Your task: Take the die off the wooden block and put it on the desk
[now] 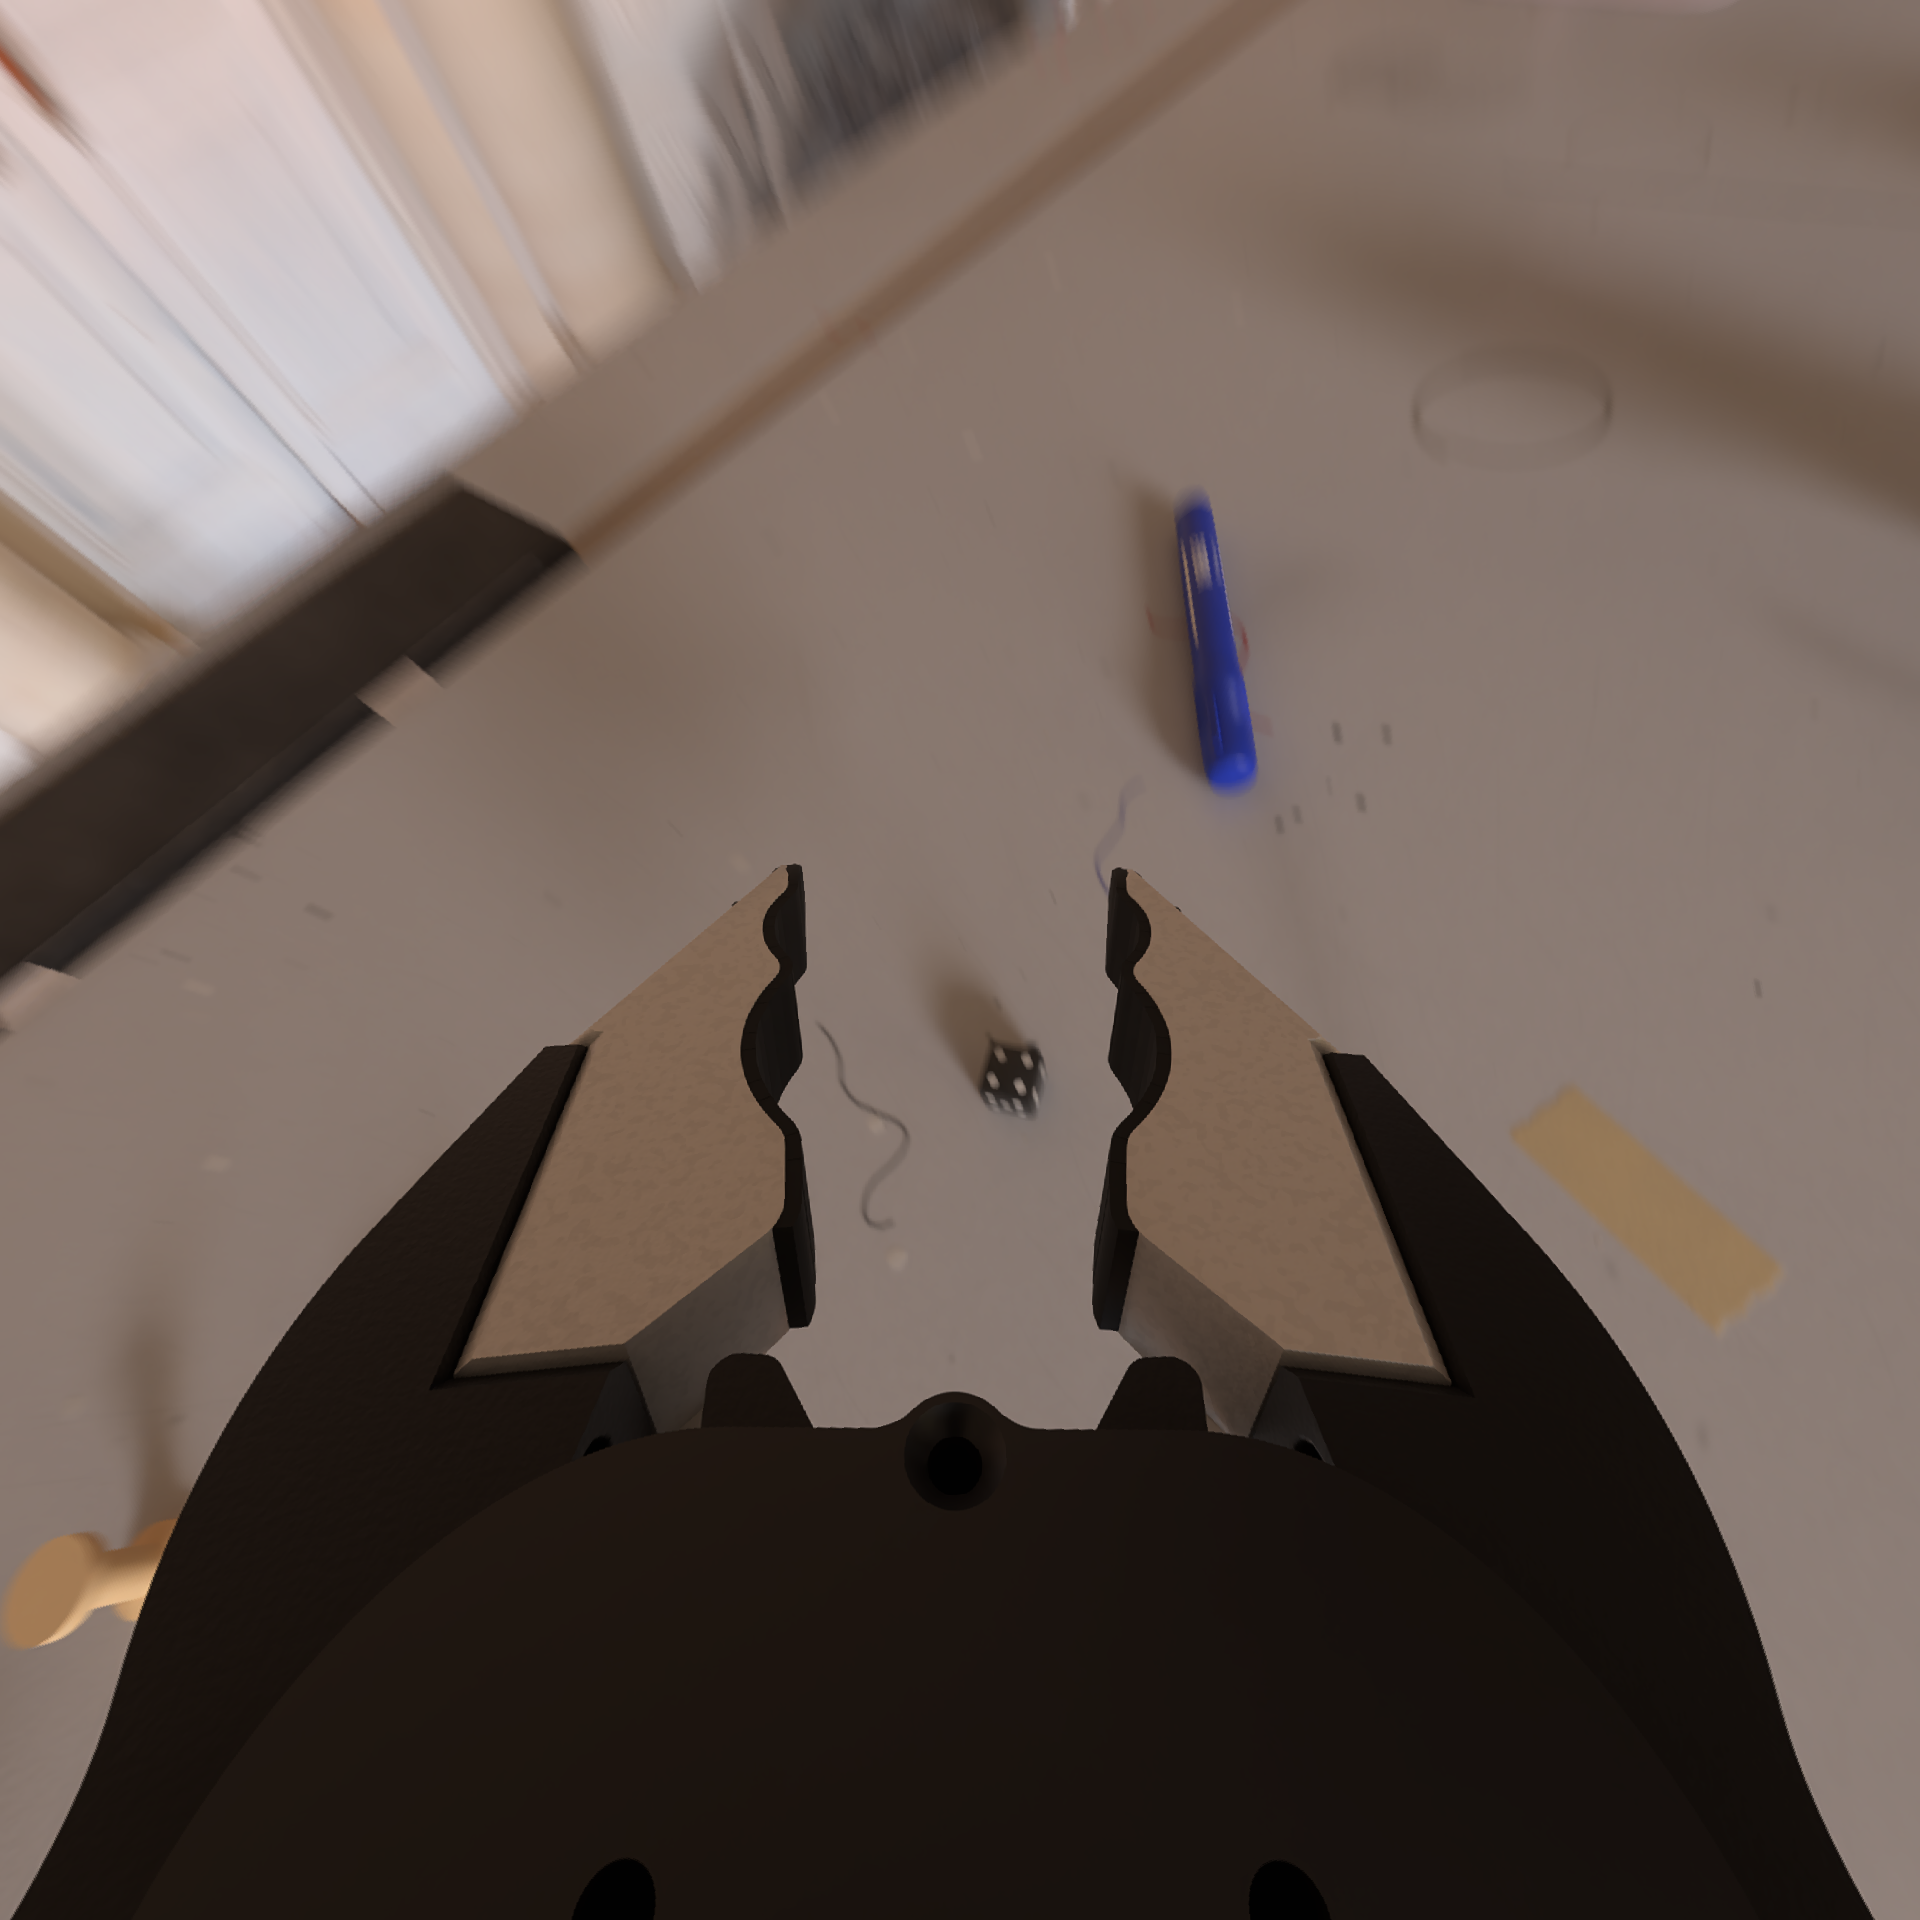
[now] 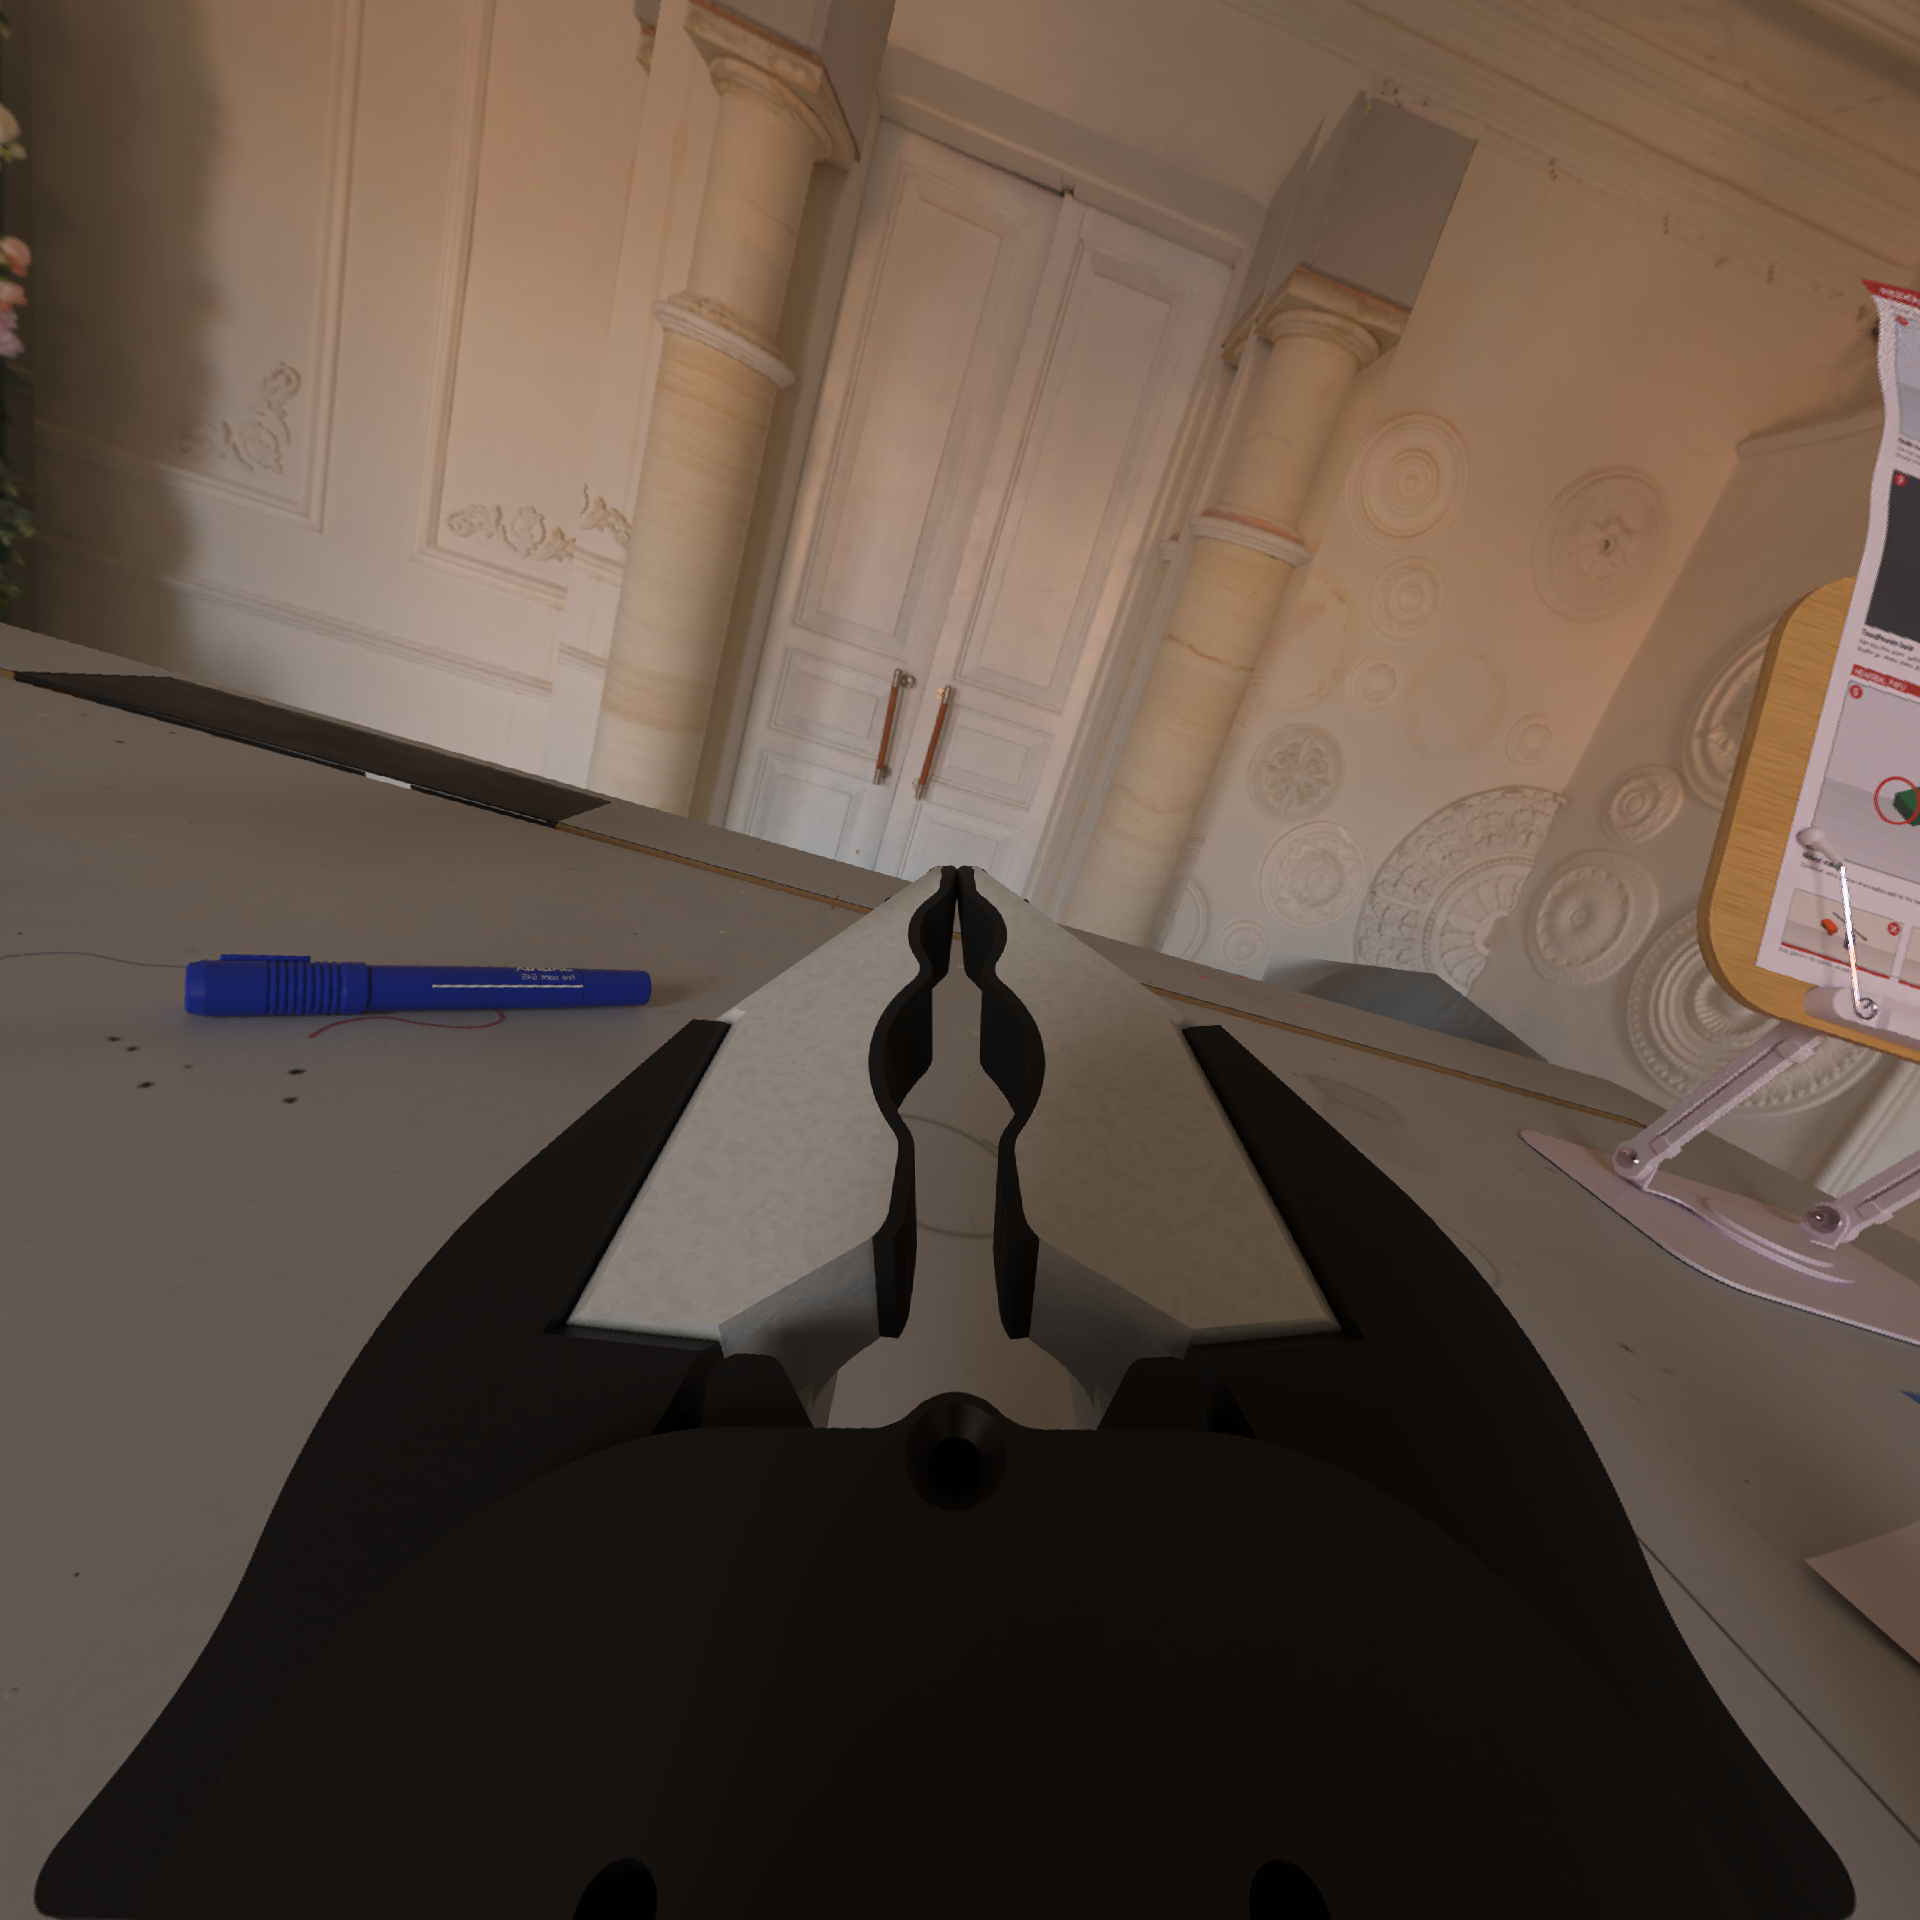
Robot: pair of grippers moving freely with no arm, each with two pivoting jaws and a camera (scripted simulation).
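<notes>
On the desk (image 1: 1351, 1039), between the parted fingers of the left gripper (image 1: 956, 883), lies the die (image 1: 1011, 1078), free of both. No wooden block shows. Judge it light, rigid, slippery; grip two opposite flat faces. The right gripper (image 2: 957, 878) is closed, empty.

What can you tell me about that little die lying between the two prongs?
The die is a small black cube with white pips, its edges slightly blurred. It sits alone on the pale grey desk, casting a soft shadow, seen in the gap between the open left gripper fingers, which do not touch it. A thin squiggly line marks the desk beside it. No wooden block lies under it.
</notes>
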